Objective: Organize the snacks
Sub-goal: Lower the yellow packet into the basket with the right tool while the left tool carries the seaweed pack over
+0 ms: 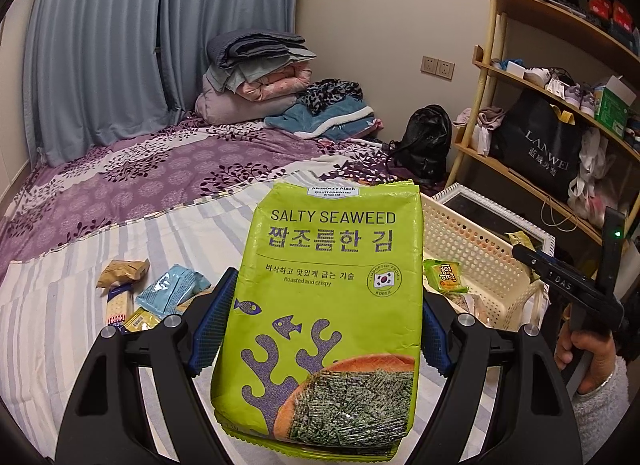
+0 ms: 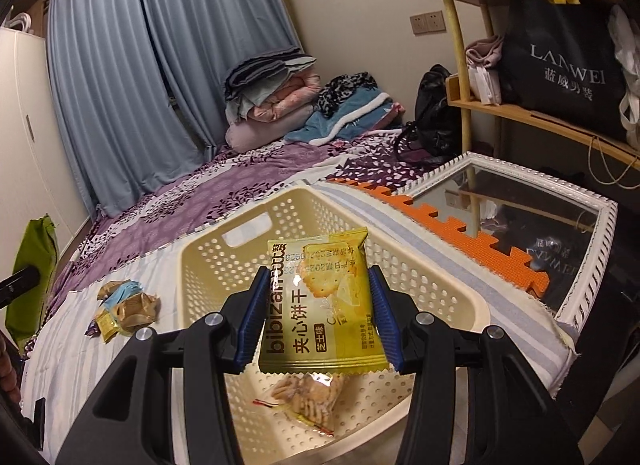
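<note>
My left gripper is shut on a large green salty seaweed bag, held upright above the striped sheet. The bag also shows edge-on at the left of the right wrist view. My right gripper is shut on a yellow cracker packet, held over the cream perforated basket. A clear packet of biscuits lies on the basket floor. In the left wrist view the basket stands right of the bag, with a green-orange snack packet in it.
Several small snack packets lie on the sheet left of the basket, also in the left wrist view. A white-framed mirror and an orange foam mat lie beyond the basket. Folded bedding, a black backpack, a bamboo shelf.
</note>
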`<state>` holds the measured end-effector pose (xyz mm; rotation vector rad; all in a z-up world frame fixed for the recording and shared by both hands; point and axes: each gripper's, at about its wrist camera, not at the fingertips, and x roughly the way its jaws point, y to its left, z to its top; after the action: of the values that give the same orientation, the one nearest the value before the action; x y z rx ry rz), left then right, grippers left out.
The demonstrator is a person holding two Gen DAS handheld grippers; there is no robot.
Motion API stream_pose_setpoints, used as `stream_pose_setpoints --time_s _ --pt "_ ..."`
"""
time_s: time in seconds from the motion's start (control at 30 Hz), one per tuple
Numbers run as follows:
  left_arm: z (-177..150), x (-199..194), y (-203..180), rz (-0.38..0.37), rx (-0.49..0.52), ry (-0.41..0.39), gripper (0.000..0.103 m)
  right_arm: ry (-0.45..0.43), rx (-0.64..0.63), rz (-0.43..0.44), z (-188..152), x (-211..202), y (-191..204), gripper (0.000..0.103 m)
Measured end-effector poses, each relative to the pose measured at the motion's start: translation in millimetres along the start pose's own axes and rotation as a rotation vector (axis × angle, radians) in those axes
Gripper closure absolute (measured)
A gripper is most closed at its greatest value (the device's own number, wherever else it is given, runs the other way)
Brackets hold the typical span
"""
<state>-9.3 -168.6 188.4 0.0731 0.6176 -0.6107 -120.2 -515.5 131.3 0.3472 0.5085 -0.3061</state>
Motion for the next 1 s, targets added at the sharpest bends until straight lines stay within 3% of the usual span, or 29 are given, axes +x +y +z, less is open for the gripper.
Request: stream_pose_setpoints --time_s 0.07,0.13,0.17,0.2,0.37,0.6,1.0 --pt "0 4 -2 -0.005 0.002 0.006 0.023 0.007 0.001 -0.016 -1 4 -2 0.053" --pt "0 6 -5 -0.010 0.006 0.011 0.023 0.004 0.008 -0.041 -2 6 -5 0.036" --pt "2 8 -7 -0.011 0.008 0.013 0.023 -0.006 0.016 -0.044 -3 5 -6 0.017" --pt "3 9 -8 -0.012 0.011 0.015 0.023 -0.016 0.027 -0.042 -3 4 -10 0.014" --pt "7 19 -17 -0.030 0.025 0.024 0.023 -0.017 0.049 -0.056 -5 2 -17 0.013" --pt "13 35 -38 -0.075 0.060 0.032 0.023 -0.027 0.056 -0.096 -7 -4 -20 0.005" --pt "27 80 -85 -0.156 0.099 0.055 0.023 -0.035 0.061 -0.110 -8 -11 -22 0.005"
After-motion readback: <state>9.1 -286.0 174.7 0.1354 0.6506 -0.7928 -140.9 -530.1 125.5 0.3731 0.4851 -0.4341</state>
